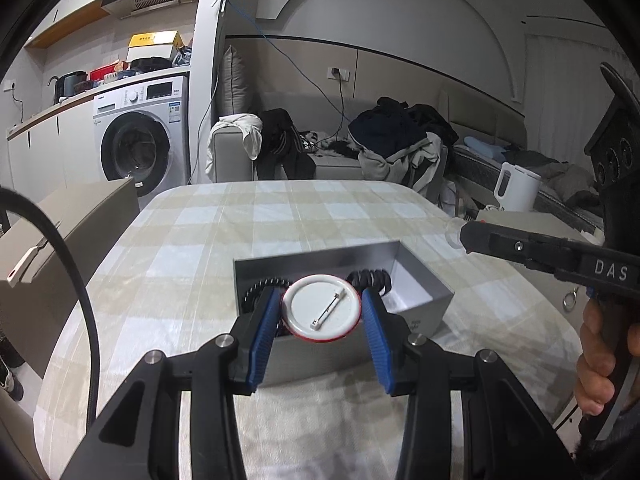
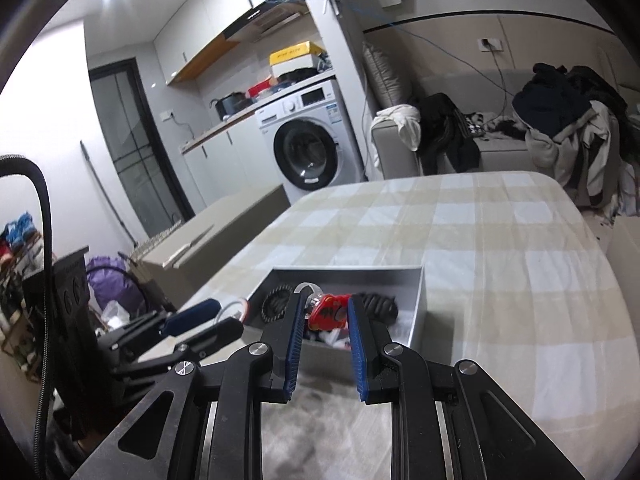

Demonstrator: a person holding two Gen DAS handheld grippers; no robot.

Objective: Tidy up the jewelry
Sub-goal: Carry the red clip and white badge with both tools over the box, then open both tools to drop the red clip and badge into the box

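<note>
My left gripper (image 1: 321, 309) is shut on a round white pin badge with a red rim (image 1: 321, 309), its back and pin facing me, held above the near edge of a grey open box (image 1: 320, 258). Black coiled hair ties (image 1: 370, 278) lie in the box. My right gripper (image 2: 325, 314) is shut on a red charm with a clear ring (image 2: 329, 311), held over the same box (image 2: 416, 312). The right gripper also shows in the left wrist view (image 1: 470, 238), and the left gripper in the right wrist view (image 2: 208, 320).
The box stands on a table with a beige checked cloth (image 1: 280, 216). A metal ring (image 1: 569, 300) lies on the cloth at the right. A white kettle (image 1: 516, 186), a sofa with clothes (image 1: 392, 140) and a washing machine (image 1: 138, 140) stand beyond.
</note>
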